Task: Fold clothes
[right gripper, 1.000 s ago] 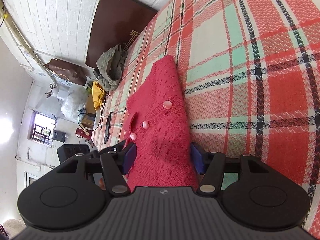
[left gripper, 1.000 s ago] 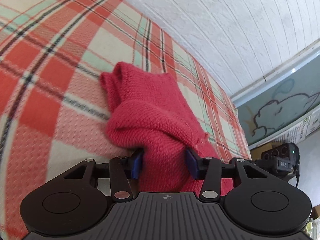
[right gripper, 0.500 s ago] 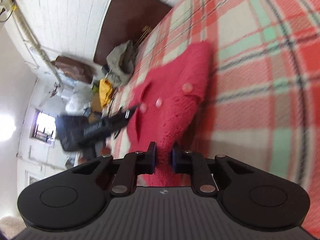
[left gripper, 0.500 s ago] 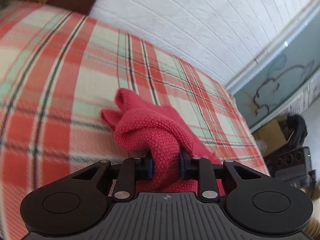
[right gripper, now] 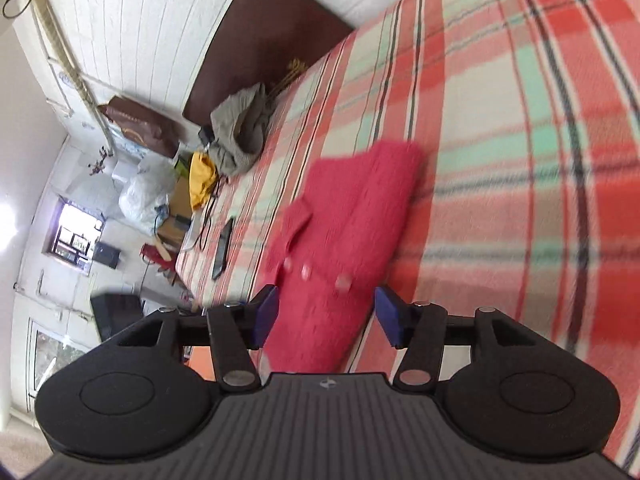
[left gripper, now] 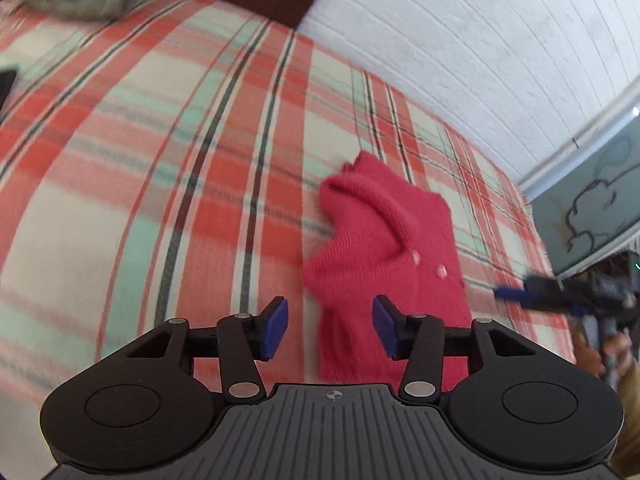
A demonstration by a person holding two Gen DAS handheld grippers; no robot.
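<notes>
Red knit cardigan [left gripper: 384,248]: lies folded on the plaid bedspread [left gripper: 168,184], collar flap and small pink buttons [left gripper: 441,270] facing up; in the right wrist view the cardigan [right gripper: 348,236] runs from mid-bed down toward the camera.
Left gripper [left gripper: 330,330]: jaws opening, blue pads spread apart; the lower end of the cardigan shows in the gap, nearer the right-hand pad, and neither pad presses on it.
Right gripper [right gripper: 326,318]: jaws opening as well, pads wide; the cardigan's near end lies between them, close to the left-hand pad, with no visible pinch. From the left wrist view the right gripper [left gripper: 516,294] appears blurred at the bed's far edge.
Bed: covered by the red, cream and mint plaid; a dark brown headboard [right gripper: 260,48] stands against the white plank wall [left gripper: 480,60].
Other clothes: a grey-green garment [right gripper: 242,132] is heaped near the headboard.
Dark flat device [right gripper: 222,249]: rests on the bedspread near its edge, well apart from the cardigan.
</notes>
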